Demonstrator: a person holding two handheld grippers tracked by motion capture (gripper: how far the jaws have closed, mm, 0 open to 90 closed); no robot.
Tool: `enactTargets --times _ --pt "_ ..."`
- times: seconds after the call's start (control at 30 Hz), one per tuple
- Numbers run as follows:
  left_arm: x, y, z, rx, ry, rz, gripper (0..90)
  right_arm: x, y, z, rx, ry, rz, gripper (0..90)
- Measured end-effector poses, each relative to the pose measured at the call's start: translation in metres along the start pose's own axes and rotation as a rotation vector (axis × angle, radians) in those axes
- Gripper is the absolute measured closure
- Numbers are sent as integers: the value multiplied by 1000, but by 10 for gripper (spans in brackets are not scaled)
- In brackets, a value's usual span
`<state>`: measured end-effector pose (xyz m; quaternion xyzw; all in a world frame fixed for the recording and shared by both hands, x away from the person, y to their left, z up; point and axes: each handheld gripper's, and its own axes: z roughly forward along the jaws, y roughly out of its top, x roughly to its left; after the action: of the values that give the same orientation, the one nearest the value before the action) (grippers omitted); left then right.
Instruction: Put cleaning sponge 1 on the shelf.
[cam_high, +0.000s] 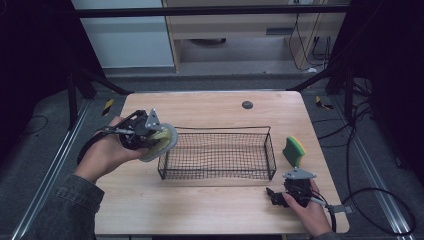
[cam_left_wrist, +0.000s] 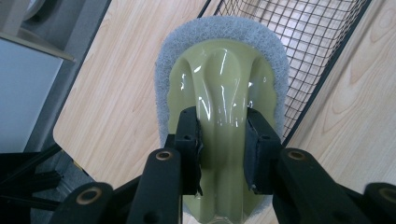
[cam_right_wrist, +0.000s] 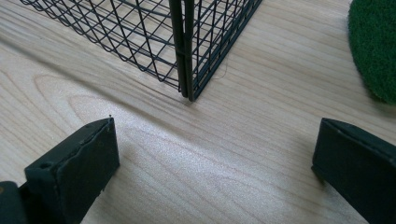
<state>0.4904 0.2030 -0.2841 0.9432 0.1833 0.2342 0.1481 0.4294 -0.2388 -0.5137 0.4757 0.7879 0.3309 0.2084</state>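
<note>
A scrubber (cam_left_wrist: 219, 84) with a glossy pale green handle and a grey pad (cam_high: 165, 141) hangs just left of the black wire basket (cam_high: 217, 131), above the table. My left gripper (cam_left_wrist: 222, 140) is shut on the handle's raised ridge, one black jaw on each side. The basket (cam_left_wrist: 322, 42) stands in the middle of the table with nothing in it. A green and yellow sponge (cam_high: 294, 150) stands on the table to the basket's right; its green face (cam_right_wrist: 373, 46) lies beyond my right gripper (cam_right_wrist: 215, 163), which rests open near the front right (cam_high: 274, 198), low over the wood.
A wooden table (cam_high: 210, 210) with a small dark round plug (cam_high: 247, 104) near its far edge. The basket's near right corner (cam_right_wrist: 187, 88) stands just ahead of the right gripper. Cables trail on the floor at the right (cam_high: 385, 200).
</note>
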Motion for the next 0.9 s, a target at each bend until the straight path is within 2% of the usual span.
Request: enactTargets --times 0.4,0.9 --pt "-2 6 -4 -6 14 18 699 1 0 -1 -3 6 13 7" --pt "-7 10 -7 -12 21 31 699 0 0 0 0 5 0 5"
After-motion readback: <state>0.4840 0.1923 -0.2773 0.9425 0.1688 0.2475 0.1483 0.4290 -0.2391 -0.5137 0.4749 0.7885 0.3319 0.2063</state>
